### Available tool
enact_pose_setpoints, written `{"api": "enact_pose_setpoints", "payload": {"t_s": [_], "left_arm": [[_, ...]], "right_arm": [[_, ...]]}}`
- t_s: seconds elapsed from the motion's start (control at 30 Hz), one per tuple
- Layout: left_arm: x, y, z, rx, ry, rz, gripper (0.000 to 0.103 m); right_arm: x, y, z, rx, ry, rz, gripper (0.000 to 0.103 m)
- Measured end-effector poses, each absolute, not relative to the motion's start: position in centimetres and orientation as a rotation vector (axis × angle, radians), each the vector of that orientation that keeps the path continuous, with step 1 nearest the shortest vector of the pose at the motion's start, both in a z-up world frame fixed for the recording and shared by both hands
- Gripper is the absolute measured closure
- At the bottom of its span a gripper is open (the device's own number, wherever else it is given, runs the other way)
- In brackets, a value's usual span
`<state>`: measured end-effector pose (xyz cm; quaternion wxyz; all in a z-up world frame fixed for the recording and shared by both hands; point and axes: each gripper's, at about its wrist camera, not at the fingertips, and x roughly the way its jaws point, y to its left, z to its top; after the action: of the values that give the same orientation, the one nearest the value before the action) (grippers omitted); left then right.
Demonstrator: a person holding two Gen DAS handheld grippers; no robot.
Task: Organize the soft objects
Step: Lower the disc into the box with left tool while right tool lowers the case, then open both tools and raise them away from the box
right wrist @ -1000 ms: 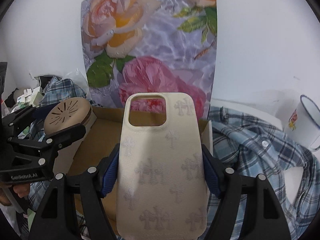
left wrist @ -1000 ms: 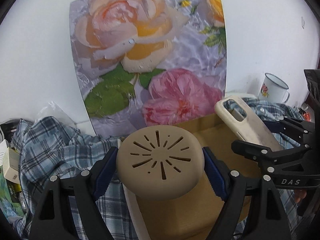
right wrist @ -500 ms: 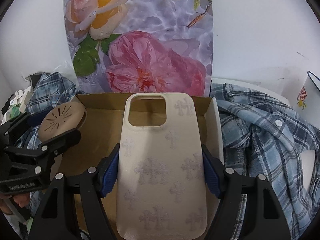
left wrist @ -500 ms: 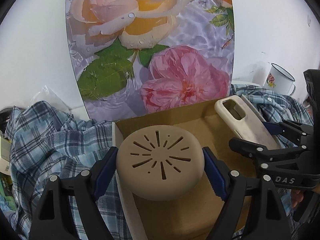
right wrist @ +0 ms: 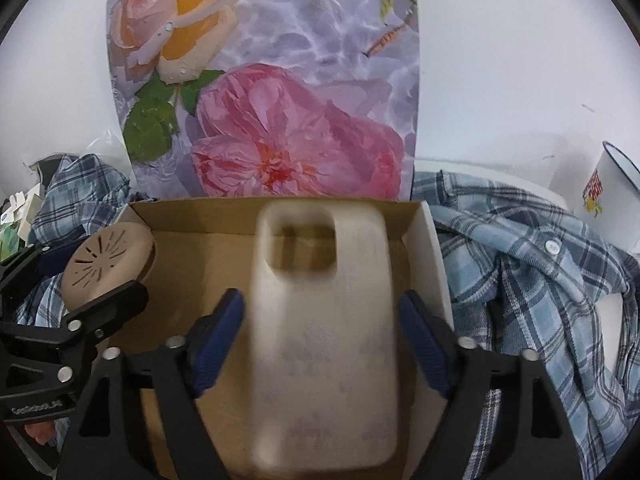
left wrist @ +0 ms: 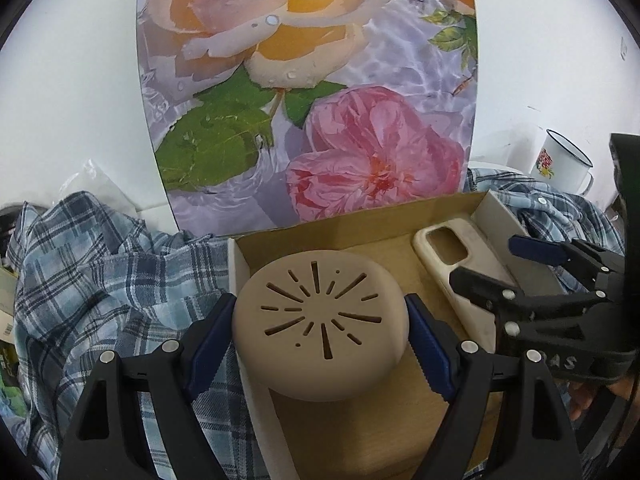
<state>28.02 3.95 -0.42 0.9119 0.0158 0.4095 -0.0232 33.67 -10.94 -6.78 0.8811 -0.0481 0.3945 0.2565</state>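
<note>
**Pad and phone case over the box**

The left gripper (left wrist: 320,328) is squeezing a round tan pad (left wrist: 320,324) above the cardboard box (left wrist: 360,220). The right gripper (right wrist: 322,332), jaws just widened, is flanking a blurred cream phone case (right wrist: 324,340) without touching it.

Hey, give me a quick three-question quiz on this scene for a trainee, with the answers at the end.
1. Which thing does the left gripper hold? A: a sock. B: the round slotted disc. C: a spoon.
2. True or false: the right gripper presses its pads on the phone case.
3. What cloth lies on both sides of the cardboard box?
Key: 1 B. 2 False: its jaws have just been opening, and the case sits loose between them, blurred, over the box. 3 The plaid shirt.
</note>
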Motion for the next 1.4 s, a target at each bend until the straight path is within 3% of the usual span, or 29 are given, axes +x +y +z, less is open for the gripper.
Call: {"api": "enact_pose_setpoints", "payload": {"t_s": [0.07, 0.23, 0.33, 0.97, 1.4], "left_arm": [[28.1, 4.1, -0.4, 0.023, 0.845, -0.053, 0.019], [28.1, 4.3, -0.2, 0.007, 0.841, -0.049, 0.017], [28.1, 4.7, 0.0, -0.039, 0.83, -0.075, 0.0], [27.1, 5.4, 2.2, -0.057, 0.761, -0.042, 0.0], [24.8, 5.1, 7.0, -0.06, 0.637, -0.037, 0.0]], "right_arm": [[33.6, -10.8, -6.7, -0.112, 0.812, 0.523, 0.009], [33.6, -11.8, -6.1, -0.087, 0.781, 0.521, 0.006], [33.5, -12.2, -5.6, -0.071, 0.751, 0.526, 0.004], [32.2, -14.0, -2.1, -0.104, 0.66, 0.554, 0.001], [29.1, -14.4, 2.8, -0.118, 0.542, 0.593, 0.001]]}}
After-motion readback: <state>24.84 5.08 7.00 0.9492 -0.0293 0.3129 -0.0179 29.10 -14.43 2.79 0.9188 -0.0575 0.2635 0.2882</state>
